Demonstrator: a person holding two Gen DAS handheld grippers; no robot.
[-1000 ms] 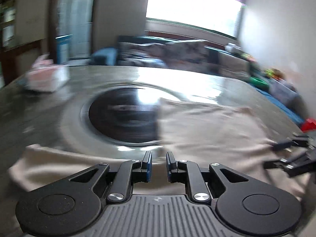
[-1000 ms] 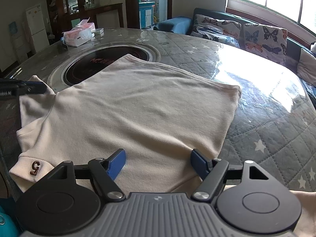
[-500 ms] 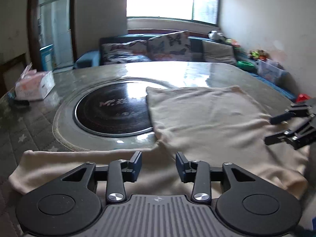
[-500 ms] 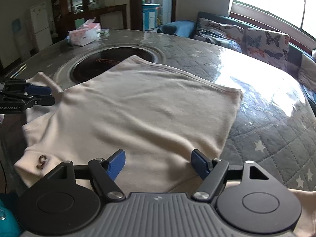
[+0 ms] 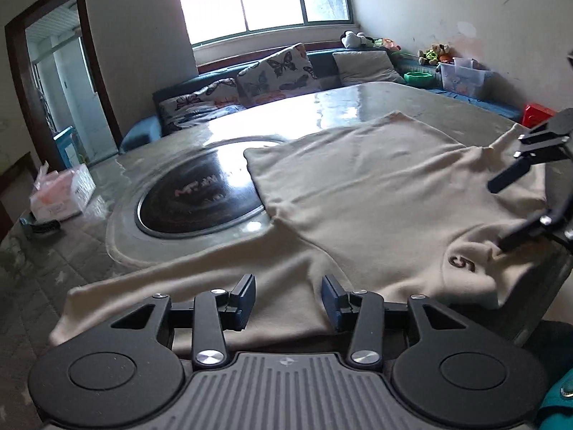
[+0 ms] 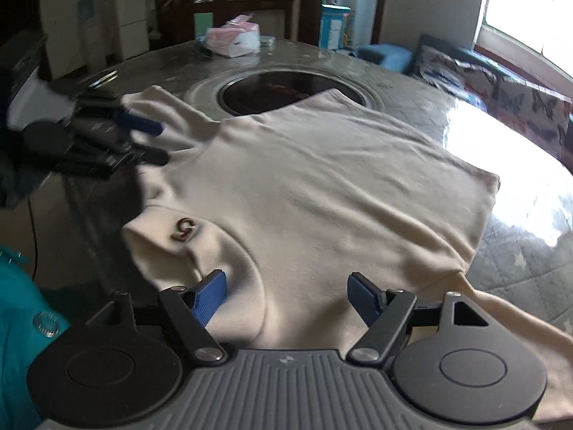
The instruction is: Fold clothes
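Left gripper (image 5: 288, 300): black linkage arms, silver pivot screws, blue pads, ribbed grey housing; right gripper (image 6: 287, 294) identical; teal garment at 8 o'clock

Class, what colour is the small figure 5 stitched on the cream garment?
Dark brown. The figure 5 on the cream garment shows best in the right wrist view.

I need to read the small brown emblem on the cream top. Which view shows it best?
The left wrist view: the emblem is sharp and reads like a 5. In the right wrist view it is larger but blurred and turned.
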